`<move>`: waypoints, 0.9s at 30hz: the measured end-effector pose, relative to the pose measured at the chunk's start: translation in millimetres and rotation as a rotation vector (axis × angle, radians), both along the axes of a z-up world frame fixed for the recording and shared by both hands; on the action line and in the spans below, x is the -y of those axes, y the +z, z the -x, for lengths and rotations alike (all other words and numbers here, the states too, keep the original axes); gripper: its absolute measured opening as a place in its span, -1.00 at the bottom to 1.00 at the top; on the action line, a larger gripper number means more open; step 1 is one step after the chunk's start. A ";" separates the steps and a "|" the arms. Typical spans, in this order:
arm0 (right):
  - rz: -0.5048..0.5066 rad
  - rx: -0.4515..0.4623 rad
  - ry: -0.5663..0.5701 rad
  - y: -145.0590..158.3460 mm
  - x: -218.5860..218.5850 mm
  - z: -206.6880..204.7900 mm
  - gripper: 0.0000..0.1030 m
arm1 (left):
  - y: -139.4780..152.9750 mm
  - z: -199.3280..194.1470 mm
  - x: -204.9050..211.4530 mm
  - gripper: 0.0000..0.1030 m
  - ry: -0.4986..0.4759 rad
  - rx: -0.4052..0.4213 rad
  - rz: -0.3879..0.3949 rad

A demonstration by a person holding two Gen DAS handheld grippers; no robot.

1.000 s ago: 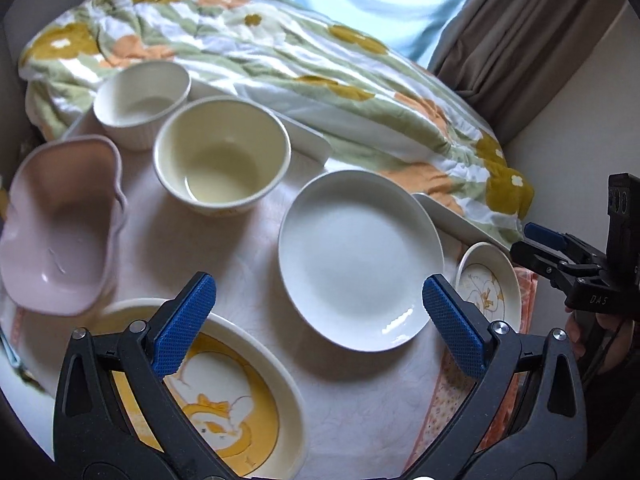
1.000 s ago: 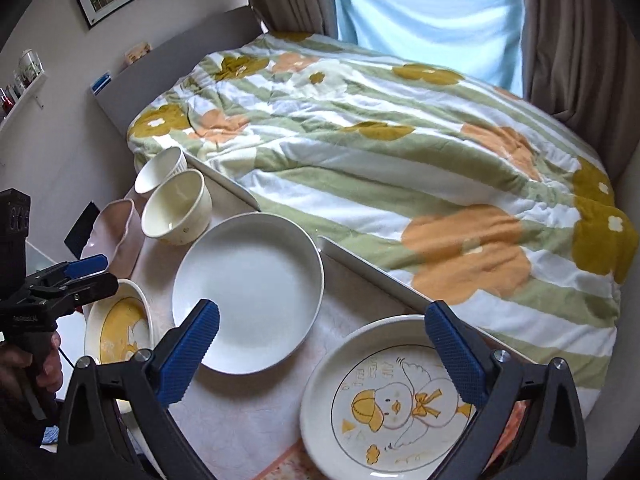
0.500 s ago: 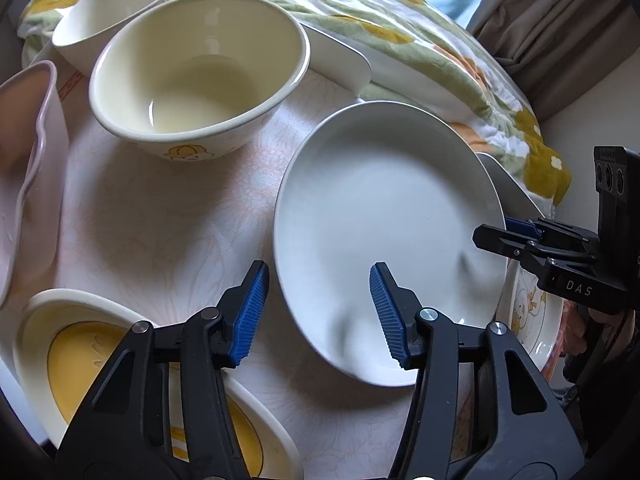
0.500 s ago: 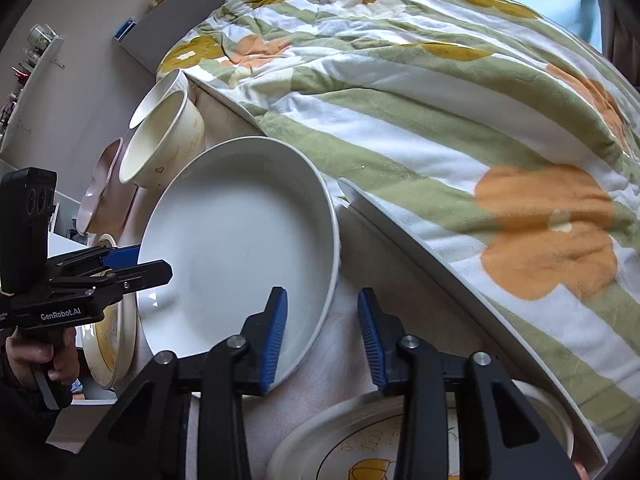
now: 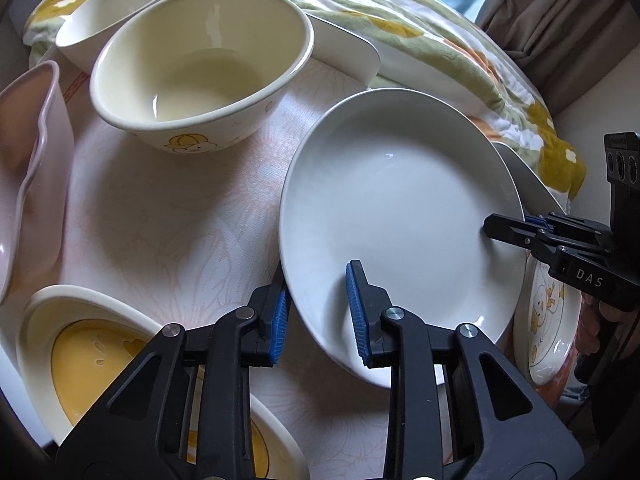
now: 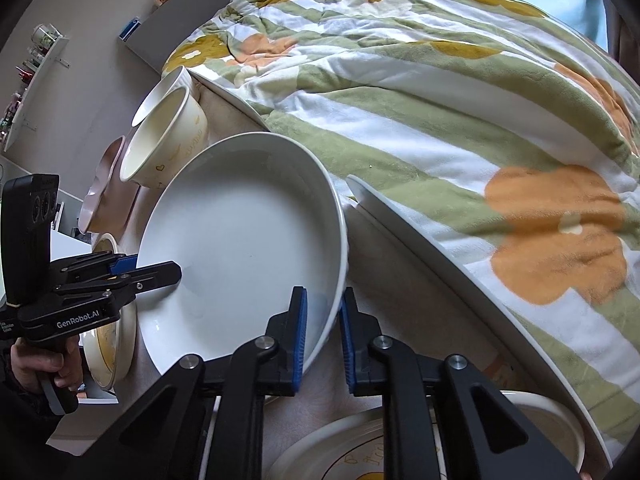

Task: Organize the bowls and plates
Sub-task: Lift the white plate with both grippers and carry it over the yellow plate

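Your left gripper (image 5: 318,312) straddles the near rim of the large plate (image 5: 400,216) at the middle of the table (image 5: 168,232); your right gripper (image 6: 323,336) straddles the opposite rim, so you face each other across it. From your left view, a deep bowl (image 5: 200,68) stands behind and left of the plate, with a smaller bowl (image 5: 112,16) behind it. A wavy dish (image 5: 28,168) lies at far left, a picture plate (image 5: 92,364) near left, another picture plate (image 5: 548,320) right of the large plate. The quilt (image 6: 440,100) lies beyond the table's far edge.
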State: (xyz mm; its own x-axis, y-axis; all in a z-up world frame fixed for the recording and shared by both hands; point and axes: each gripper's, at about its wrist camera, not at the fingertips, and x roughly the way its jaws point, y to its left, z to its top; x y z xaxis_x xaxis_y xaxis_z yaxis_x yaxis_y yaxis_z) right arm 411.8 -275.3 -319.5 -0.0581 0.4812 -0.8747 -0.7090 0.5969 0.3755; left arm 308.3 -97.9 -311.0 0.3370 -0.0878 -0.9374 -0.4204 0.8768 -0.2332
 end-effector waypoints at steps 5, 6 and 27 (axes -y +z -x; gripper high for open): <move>0.000 0.016 0.004 0.8 0.2 2.6 -0.71 | 3.0 0.3 2.6 -0.55 -0.007 0.000 -0.038; -0.001 0.015 0.003 0.8 0.1 2.7 -0.71 | 4.1 0.4 2.9 -0.55 -0.010 0.003 -0.043; -0.059 0.150 -0.133 108.8 -2.6 46.3 -0.71 | 120.7 39.1 -19.0 -0.55 -0.126 0.206 -0.113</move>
State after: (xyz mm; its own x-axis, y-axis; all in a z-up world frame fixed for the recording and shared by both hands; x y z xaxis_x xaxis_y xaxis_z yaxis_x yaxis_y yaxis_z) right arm 365.4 -272.7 -210.6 0.1381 0.5262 -0.8391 -0.6763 0.6690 0.3083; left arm 269.2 -78.9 -190.3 0.5144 -0.0396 -0.8566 -0.2604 0.9445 -0.2000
